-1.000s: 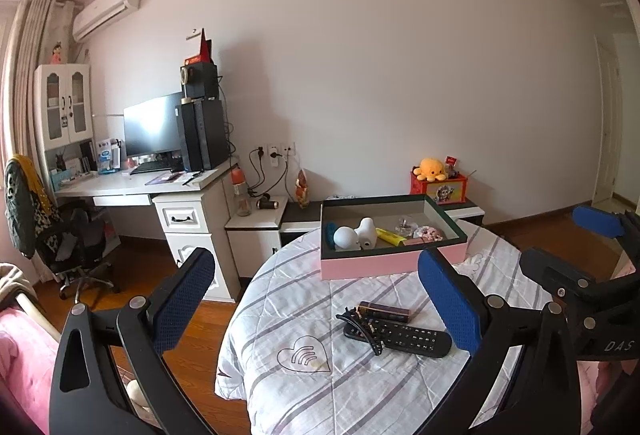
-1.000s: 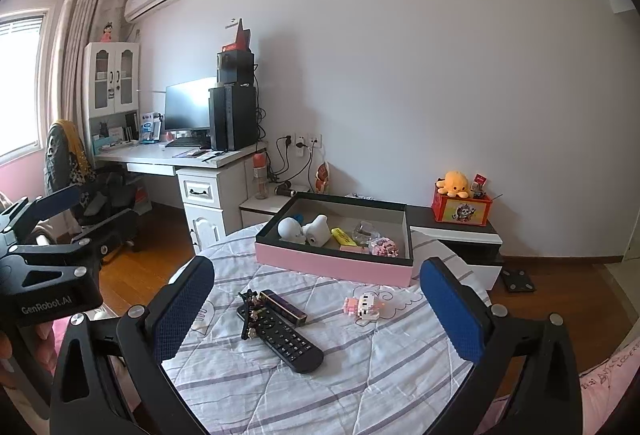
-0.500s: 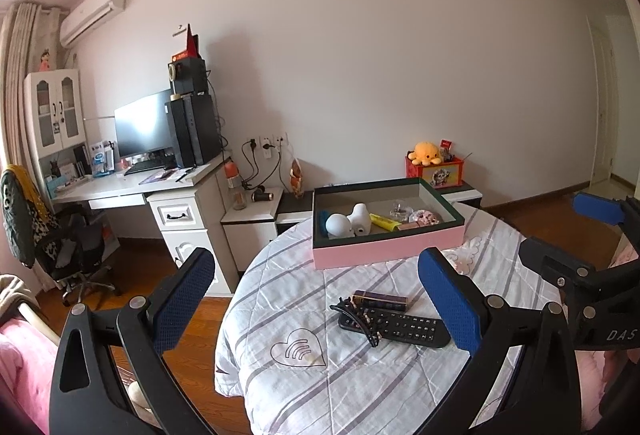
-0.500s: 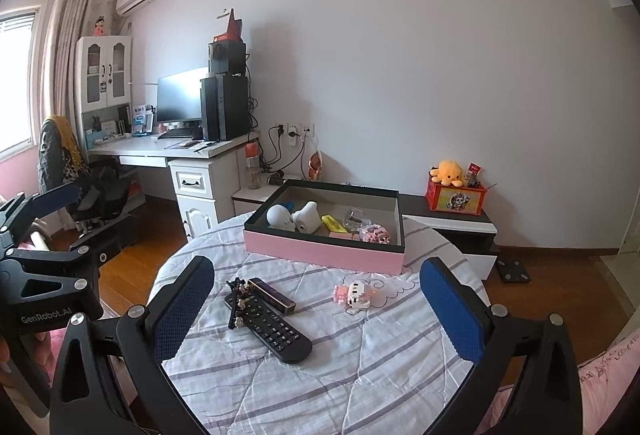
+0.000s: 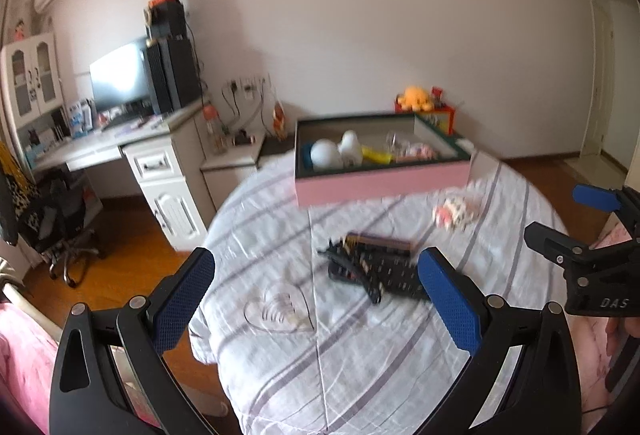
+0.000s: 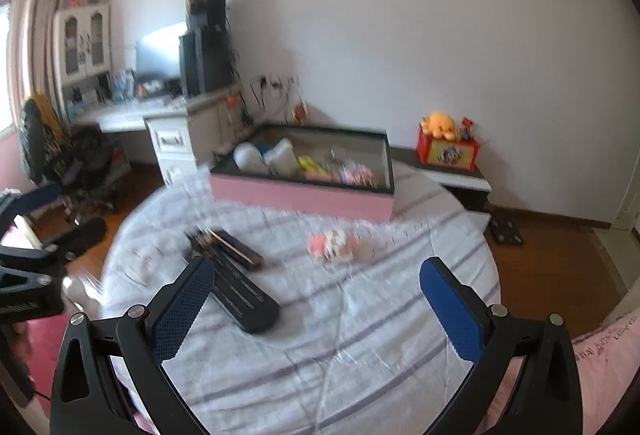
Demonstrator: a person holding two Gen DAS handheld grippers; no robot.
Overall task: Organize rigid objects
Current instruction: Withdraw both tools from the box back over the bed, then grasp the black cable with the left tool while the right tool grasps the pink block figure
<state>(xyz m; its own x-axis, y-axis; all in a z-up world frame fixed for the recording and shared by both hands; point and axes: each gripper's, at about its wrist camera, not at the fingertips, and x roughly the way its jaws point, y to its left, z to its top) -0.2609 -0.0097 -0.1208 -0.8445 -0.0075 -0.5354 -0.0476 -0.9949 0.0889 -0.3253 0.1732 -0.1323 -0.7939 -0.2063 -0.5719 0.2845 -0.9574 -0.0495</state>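
On the round surface [image 6: 360, 355]: a striped cloth covers it; loose things lie in front of a pink storage box [image 6: 304, 195].
Loose things: a black remote control [image 6: 244, 299] with a slim dark case [image 6: 236, 247] touching its far end and a black hair claw [image 5: 352, 267] beside it; a small pink-and-white toy [image 6: 334, 245] lies apart, nearer the box.
Box contents: a white ball [image 5: 326, 153], a white bottle [image 5: 350, 145], a yellow item and small pink pieces, blurred.
Left gripper [image 5: 316, 295]: jaws spread wide, holding nothing, hanging above the remote.
Right gripper [image 6: 316, 303]: jaws spread wide, holding nothing, with the remote by its left finger.
What changed: compared with a second ago, both cameras sit lower and closer to the surface, and both views are now motion-blurred.
Meaning for the task: probably an approach to a first pick; nothing loose has been lifted yet, so sorting into the box remains to do.
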